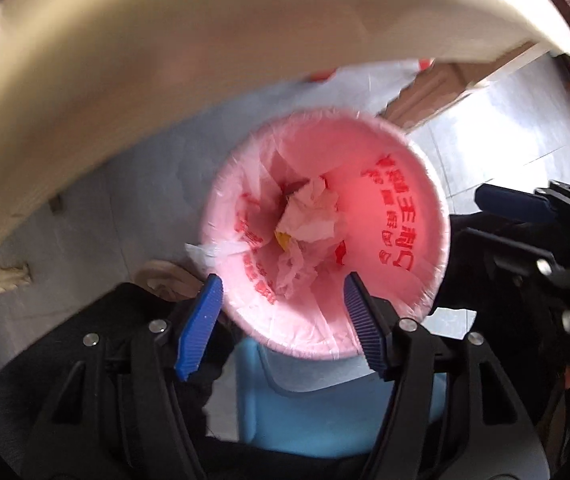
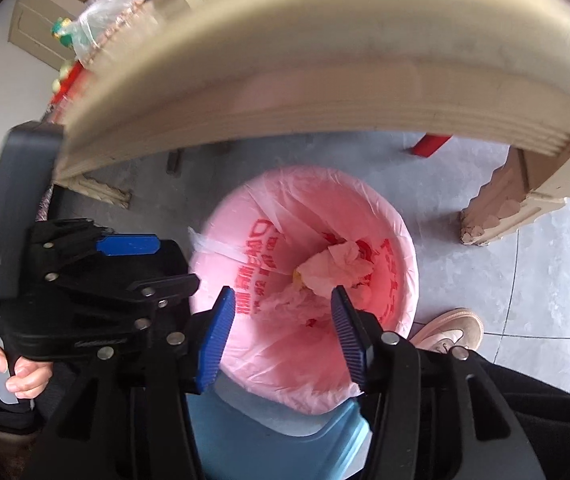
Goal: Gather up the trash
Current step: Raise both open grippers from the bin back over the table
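in the left wrist view the left hand-held gripper (image 1: 283,320) hangs over the bin (image 1: 325,236) with its blue pads parted and nothing between them; crumpled tissue (image 1: 309,216) lies at the bottom of the pink bag (image 1: 405,216) that lines the bin, so i judge the drop into the bin is done and this is the moment just after letting go. the right hand-held gripper (image 1: 513,204) shows at the right edge, and a pale worktop (image 1: 165,60) edge curves overhead, with grey floor tiles (image 1: 485,128) beyond. in the right wrist view the right hand-held gripper (image 2: 281,336) also stands half open and empty above the same bin, the tissue lying in the bag beyond the pads. the left hand-held gripper is at the left, a hand (image 2: 13,368) on its grip. a shoe (image 2: 453,332) rests on the floor beside the bin, a blue stool (image 2: 277,436) sits below, and bottles in a plastic wrap (image 2: 97,20) stand on the worktop. the next move, i judge, calls for lifting clear of the worktop edge and looking for more rubbish.
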Available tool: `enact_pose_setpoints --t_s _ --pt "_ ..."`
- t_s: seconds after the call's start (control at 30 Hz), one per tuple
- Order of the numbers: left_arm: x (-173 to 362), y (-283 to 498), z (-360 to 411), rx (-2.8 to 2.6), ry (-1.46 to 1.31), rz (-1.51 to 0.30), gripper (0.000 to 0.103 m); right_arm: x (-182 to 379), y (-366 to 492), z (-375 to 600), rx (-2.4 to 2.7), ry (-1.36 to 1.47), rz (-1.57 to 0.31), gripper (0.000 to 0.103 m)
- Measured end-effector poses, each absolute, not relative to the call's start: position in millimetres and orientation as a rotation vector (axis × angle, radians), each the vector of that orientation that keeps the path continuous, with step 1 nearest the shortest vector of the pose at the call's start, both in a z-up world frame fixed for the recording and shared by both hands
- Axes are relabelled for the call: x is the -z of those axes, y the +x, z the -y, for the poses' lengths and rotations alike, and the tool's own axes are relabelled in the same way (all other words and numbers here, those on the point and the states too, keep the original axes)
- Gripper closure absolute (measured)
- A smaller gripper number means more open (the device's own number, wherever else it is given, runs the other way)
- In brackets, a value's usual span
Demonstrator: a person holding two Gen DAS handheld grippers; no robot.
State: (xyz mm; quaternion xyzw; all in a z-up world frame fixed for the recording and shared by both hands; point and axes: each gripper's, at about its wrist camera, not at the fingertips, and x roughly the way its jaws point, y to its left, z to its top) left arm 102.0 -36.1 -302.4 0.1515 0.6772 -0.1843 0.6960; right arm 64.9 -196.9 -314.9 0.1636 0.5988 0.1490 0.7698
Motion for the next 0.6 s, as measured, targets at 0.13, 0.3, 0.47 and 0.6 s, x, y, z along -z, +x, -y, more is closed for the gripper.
enact_pose_setpoints --t_s 0.13,0.3,0.47,0.6 --pt "239.2 104.7 18.7 0.417 0.284 -1.415 0.035 270.8 62.5 202.7 -0.334 0.382 -1.221 0.050" --pt "158.3 130.8 6.2 0.385 0.225 -1.325 0.030 190.8 73.1 217.5 -0.342 0.375 -1.077 0.032" --pt "85.6 165.9 5.7 0.340 0.188 -1.255 0.030 108.3 98.8 231.9 -0.321 0.305 -0.972 0.032" --pt "38.7 185.9 17.4 0.358 0.187 -1.226 0.029 54.9 125.8 241.4 -0.303 0.281 -0.935 0.032"
